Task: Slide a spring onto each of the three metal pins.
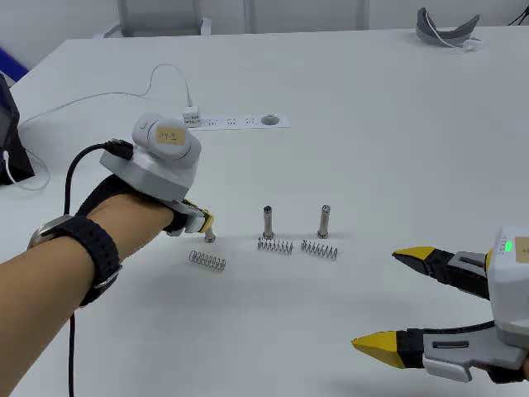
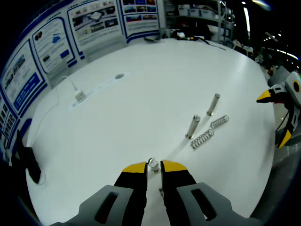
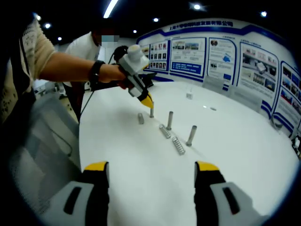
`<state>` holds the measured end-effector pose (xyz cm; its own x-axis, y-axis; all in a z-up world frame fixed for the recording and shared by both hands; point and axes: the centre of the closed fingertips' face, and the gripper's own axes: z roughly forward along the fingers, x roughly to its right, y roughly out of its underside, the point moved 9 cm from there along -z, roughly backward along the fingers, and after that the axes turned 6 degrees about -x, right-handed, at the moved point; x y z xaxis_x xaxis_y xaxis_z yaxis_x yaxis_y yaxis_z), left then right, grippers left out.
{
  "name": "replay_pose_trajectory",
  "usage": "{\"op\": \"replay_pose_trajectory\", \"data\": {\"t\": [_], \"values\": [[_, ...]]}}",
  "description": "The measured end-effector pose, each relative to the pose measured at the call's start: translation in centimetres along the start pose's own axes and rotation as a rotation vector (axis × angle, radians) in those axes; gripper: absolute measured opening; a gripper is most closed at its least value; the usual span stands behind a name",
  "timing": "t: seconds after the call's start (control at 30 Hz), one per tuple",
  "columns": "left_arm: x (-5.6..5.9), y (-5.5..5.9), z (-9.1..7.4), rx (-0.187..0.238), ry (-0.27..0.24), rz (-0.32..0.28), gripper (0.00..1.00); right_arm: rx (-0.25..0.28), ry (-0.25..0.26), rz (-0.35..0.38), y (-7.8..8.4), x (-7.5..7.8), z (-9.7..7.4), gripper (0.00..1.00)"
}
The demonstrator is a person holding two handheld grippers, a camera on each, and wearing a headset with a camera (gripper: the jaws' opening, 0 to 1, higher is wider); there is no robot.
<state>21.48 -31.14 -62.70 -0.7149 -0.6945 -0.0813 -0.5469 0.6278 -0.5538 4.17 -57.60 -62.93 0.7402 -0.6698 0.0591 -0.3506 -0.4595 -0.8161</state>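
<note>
Three upright metal pins stand in a row on the white table (image 1: 388, 149). My left gripper (image 1: 205, 225) (image 2: 153, 167) is shut on the leftmost pin (image 1: 210, 236) (image 2: 153, 163), its yellow tips squeezing the pin's top. The middle pin (image 1: 268, 222) and right pin (image 1: 325, 221) stand free. Three springs lie flat in front of the pins: one (image 1: 207, 260) below the held pin, one (image 1: 274, 245) by the middle pin, one (image 1: 319, 248) by the right pin. My right gripper (image 1: 384, 298) (image 3: 151, 165) hovers open at the lower right, nothing between its jaws.
A white power strip (image 1: 235, 121) with a cable lies behind the pins. A grey curved object (image 1: 446, 29) sits at the far right corner and a dark device (image 1: 8, 124) at the left edge. A person (image 3: 89, 47) stands beyond the table's end.
</note>
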Motion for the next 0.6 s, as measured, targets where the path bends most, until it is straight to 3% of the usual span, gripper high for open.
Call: {"op": "replay_pose_trajectory", "data": {"t": [0.3, 0.6], "values": [[0.1, 0.6, -0.6, 0.047, 0.019, -0.026, 0.21, -0.004, -0.003, -0.003, -0.1, 0.0, 0.0, 0.75], [0.3, 1.1, -2.3, 0.137, 0.033, -0.03, 0.29, 0.003, 0.007, -0.002, -0.3, 0.5, -0.1, 0.76]]}}
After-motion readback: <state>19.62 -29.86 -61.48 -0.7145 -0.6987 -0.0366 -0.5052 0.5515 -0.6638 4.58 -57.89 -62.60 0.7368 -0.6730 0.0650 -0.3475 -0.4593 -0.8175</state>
